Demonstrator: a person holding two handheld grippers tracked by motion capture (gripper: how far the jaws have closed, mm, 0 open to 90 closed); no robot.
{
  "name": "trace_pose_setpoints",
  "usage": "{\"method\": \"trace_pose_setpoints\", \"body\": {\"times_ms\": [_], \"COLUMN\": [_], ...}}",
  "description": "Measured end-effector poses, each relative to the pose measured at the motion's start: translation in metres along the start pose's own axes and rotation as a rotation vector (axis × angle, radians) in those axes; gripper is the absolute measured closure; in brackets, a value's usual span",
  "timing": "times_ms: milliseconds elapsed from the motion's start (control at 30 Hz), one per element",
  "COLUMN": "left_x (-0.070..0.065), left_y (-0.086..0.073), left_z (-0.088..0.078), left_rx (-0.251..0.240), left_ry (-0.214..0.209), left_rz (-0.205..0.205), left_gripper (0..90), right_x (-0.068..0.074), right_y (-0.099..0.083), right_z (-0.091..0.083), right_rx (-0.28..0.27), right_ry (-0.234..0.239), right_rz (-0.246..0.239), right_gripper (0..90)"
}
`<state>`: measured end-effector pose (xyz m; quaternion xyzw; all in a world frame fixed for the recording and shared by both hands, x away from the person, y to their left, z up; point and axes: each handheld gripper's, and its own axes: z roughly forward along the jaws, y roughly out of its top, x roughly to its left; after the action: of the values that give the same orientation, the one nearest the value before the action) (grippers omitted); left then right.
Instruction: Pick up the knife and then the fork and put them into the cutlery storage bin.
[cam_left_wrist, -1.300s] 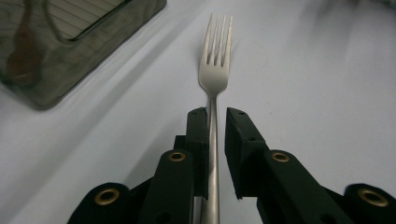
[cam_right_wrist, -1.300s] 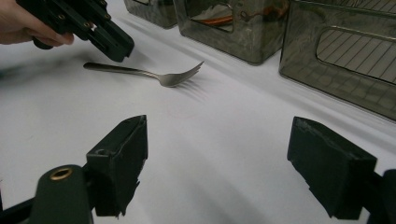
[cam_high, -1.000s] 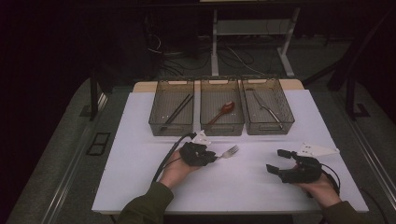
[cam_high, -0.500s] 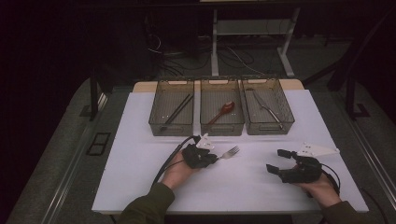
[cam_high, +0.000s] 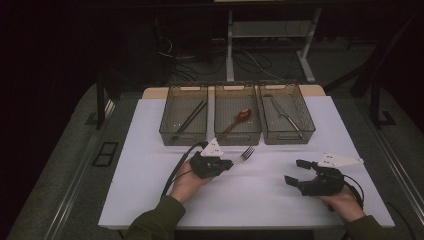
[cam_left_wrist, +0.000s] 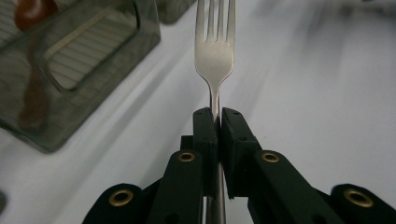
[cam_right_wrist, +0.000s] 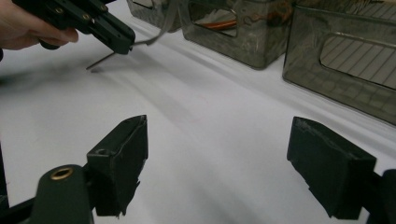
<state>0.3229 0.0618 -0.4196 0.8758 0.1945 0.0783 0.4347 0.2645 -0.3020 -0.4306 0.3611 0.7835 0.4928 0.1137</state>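
We see the left gripper (cam_high: 226, 164) with its jaws clenched on the handle of a silver fork (cam_left_wrist: 214, 56), just in front of the middle bin (cam_high: 237, 134), which contains a brown spoon (cam_high: 239, 119). The right gripper (cam_high: 296, 172) rests over the white desk (cam_high: 260, 200), jaws spread wide with nothing between them.

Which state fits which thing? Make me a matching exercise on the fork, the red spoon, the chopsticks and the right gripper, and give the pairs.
Things:
1. fork
2. red spoon
3. chopsticks
4. right gripper

States:
A. lies in the left bin
B. open above the white table top
C. clamped by the handle in the left gripper
D. lies in the middle bin

Pairs: 1-C, 2-D, 3-A, 4-B
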Motion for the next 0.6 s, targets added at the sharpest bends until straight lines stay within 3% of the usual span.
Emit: {"method": "trace_pose_setpoints", "body": {"times_ms": [333,600], "left_x": [-0.004,-0.010], "left_y": [0.010,0.012], "left_z": [-0.028,-0.028], "left_rx": [-0.095,-0.108], "left_ry": [0.031,0.045], "left_rz": [0.005,-0.007], "left_gripper": [84.3,84.3], "right_x": [0.009,0.018], "right_y": [0.022,0.055], "right_z": [0.008,0.024], "right_rx": [-0.018,-0.031], "right_ry": [0.026,0.061], "right_rz": [-0.006,0.001], "right_gripper": [19.8,26.6]}}
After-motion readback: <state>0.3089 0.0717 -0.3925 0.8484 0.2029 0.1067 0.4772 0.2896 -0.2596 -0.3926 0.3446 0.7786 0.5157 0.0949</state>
